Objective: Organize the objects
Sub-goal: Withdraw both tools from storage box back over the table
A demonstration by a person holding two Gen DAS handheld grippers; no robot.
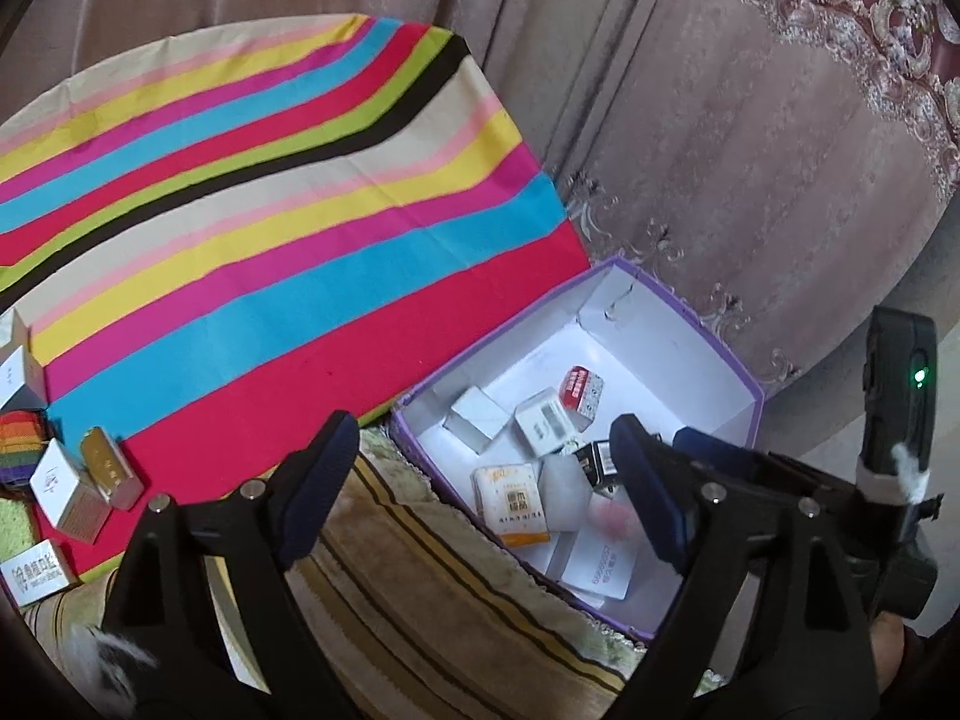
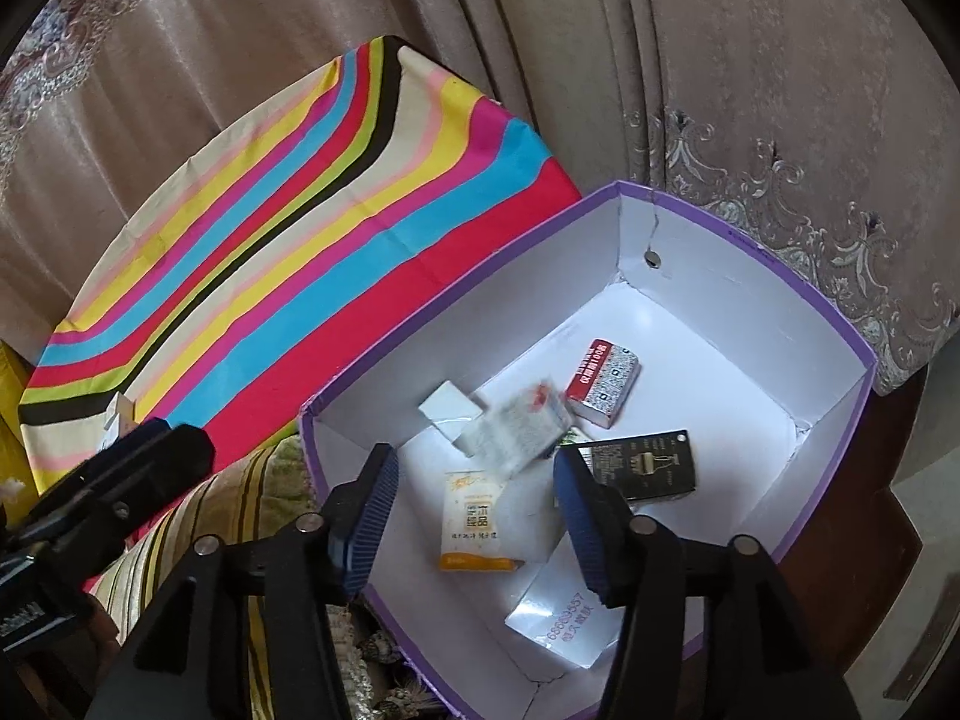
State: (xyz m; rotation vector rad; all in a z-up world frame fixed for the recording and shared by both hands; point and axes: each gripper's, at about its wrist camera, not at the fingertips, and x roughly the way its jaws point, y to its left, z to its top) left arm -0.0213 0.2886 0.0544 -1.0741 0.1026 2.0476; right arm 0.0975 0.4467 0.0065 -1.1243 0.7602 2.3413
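The purple box (image 2: 852,330) is the landmark here; it is open at the top, white inside, and its walls stand up all around. Inside it lie small packs: a red and white pack (image 2: 603,381) near the far wall, a black pack (image 2: 639,465) beside it, a blurry white pack (image 2: 516,426) in the middle, a plain white block (image 2: 450,408) toward the left wall, an orange and white pack (image 2: 474,522) nearer, and a white card (image 2: 564,618) closest. Much of the white floor of the box by the far wall is bare. The right tongs (image 2: 474,516) hang over the near part of the box, partly open, with nothing between them. The left tongs (image 1: 480,492) hang over the near left edge of the box, wide open and holding nothing. Left of the box lies a striped cloth (image 1: 270,210) on the surface, mostly bare. At the cloth's far left edge sit more small boxes: a white one (image 1: 63,489), a gold one (image 1: 111,468) touching it, and a printed white one (image 1: 36,579). Behind the box hang pinkish curtains (image 1: 750,150).
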